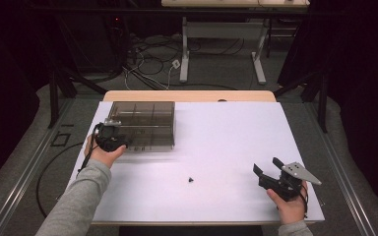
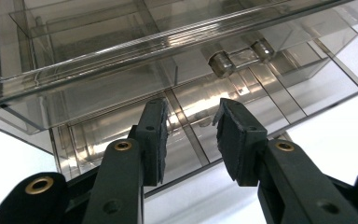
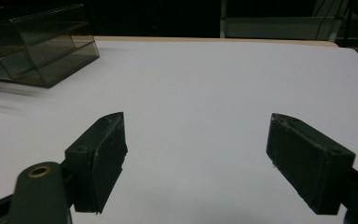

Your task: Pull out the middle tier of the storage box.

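Near the table's front right corner, the right gripper (image 1: 267,171) rests in a hand (image 1: 289,205) just above the white table (image 1: 226,137), its jaws spread wide with nothing between them; in the right gripper view the bare white top lies ahead of them. A grey three-cornered plate (image 1: 300,172) sits on top of this gripper. Toward the front middle of the table, well apart from both grippers, lies a small dark part (image 1: 190,179), too small to tell what it is. At the left edge, a hand (image 1: 103,153) in a grey sleeve (image 1: 81,196) holds the left gripper (image 2: 191,135) against the front of a smoky clear compartment box (image 1: 142,123). The left gripper view shows the jaws a narrow gap apart, closed on nothing, right at the box's front wall below its latch (image 2: 240,58); whether they touch the plastic cannot be told. Dividers split the box into compartments, and its lid looks slightly raised. The box stands near the table's far left corner, with open white surface to its right all the way to the right edge. A wooden strip (image 1: 187,96) runs along the far edge. Beyond it the grey floor carries a tangle of cables (image 1: 147,61) and the white legs of another table (image 1: 221,44), with dark curtains at both sides.
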